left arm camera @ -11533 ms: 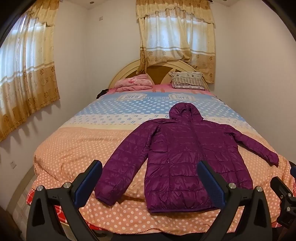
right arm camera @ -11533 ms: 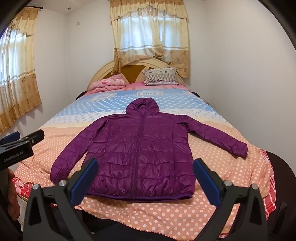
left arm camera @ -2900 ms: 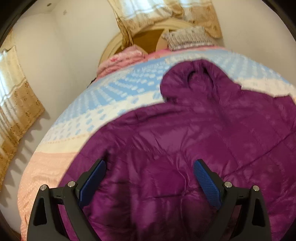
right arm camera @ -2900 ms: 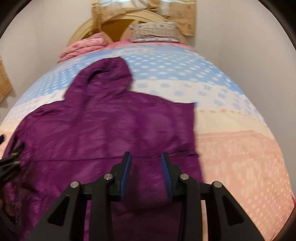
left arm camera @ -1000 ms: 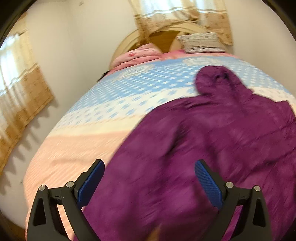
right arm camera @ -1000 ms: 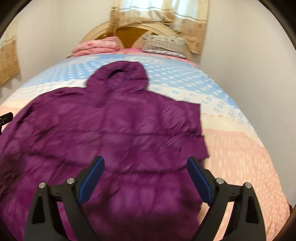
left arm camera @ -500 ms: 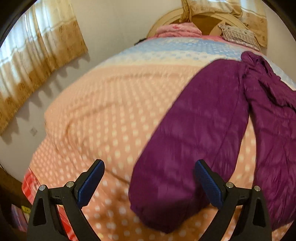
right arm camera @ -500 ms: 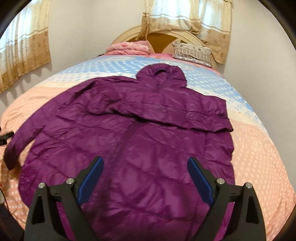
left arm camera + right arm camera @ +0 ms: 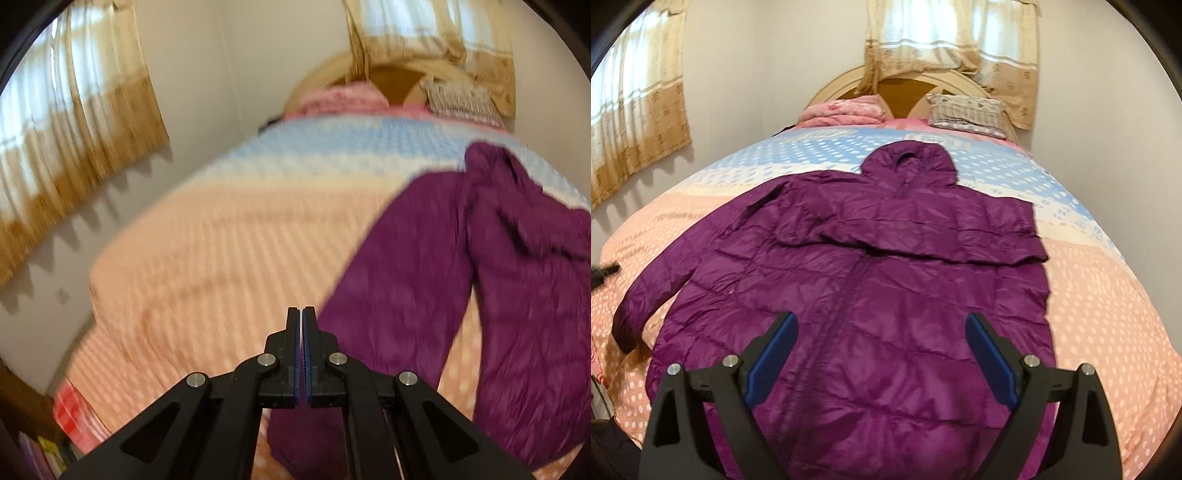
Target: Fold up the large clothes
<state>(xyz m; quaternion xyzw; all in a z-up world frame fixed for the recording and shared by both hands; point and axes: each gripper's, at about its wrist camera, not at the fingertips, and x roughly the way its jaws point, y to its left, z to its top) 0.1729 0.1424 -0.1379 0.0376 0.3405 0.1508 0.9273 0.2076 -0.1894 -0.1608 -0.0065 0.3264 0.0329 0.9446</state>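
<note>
Left tool (image 9: 302, 314): blue-lined jaws pressed flat together with nothing caught between them, poised over the dotted peach part of the bedspread (image 9: 221, 251). The left-wrist view is smeared by motion, so fine detail there cannot be read.

Right tool (image 9: 879, 354): jaws spread wide, nothing between the pads, held above the lower front of the purple jacket (image 9: 857, 295). Whether the pads touch the fabric cannot be told.

Jacket position: lies face up on the bed, zip running up the middle, hem toward the camera, hood (image 9: 908, 162) toward the headboard. It covers the middle of the bedspread, spanning the peach band and reaching into the blue-and-white band.

Jacket's far sleeve, on the right of the right-wrist view, is folded across the chest and forms a horizontal ridge (image 9: 923, 251) from shoulder to shoulder. The other sleeve (image 9: 653, 284) stretches out flat toward the bed's left edge, cuff near the corner. In the left-wrist view that same sleeve (image 9: 399, 288) runs just right of the closed tool.

Further back: folded pink quilt (image 9: 842, 109) and striped pillow (image 9: 966, 109) sit against the rounded headboard (image 9: 905, 85).

Behind: cream-and-gold curtains (image 9: 953, 37) over the window above the headboard; another pair (image 9: 635, 110) on the left wall.
</note>
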